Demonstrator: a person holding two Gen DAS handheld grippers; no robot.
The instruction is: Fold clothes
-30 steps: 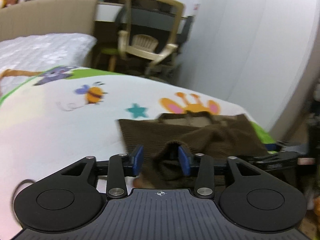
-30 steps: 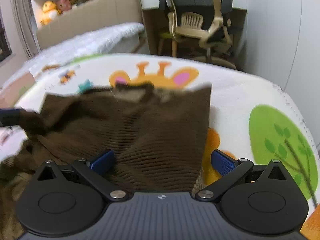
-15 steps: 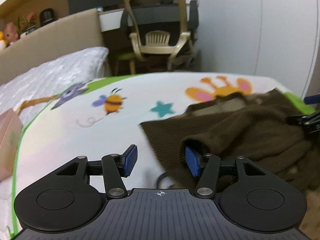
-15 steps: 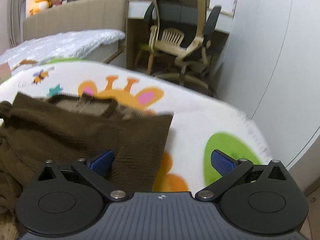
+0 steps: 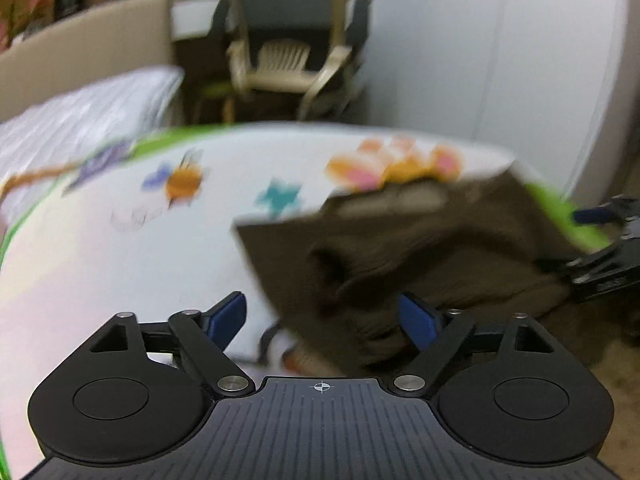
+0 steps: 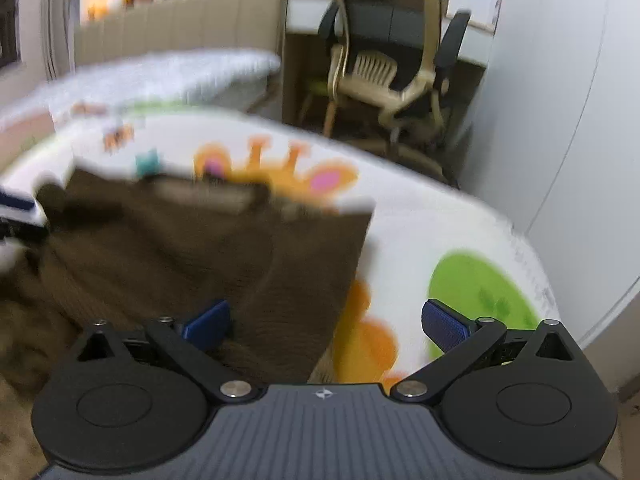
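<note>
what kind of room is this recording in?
Most likely a bedroom in a home, possibly a child's. A padded headboard backs a quilted mattress, a cartoon animal blanket serves as the folding surface, and an office chair stands at a desk behind it.

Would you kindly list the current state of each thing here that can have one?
Brown ribbed knit sweater: lying rumpled, partly folded on the cartoon-print white blanket.
Left gripper: open, jaws just opening, sweater edge loose between them.
Right gripper: open, sweater edge loose between the jaws.
Beige office chair: upright, unoccupied.
</note>
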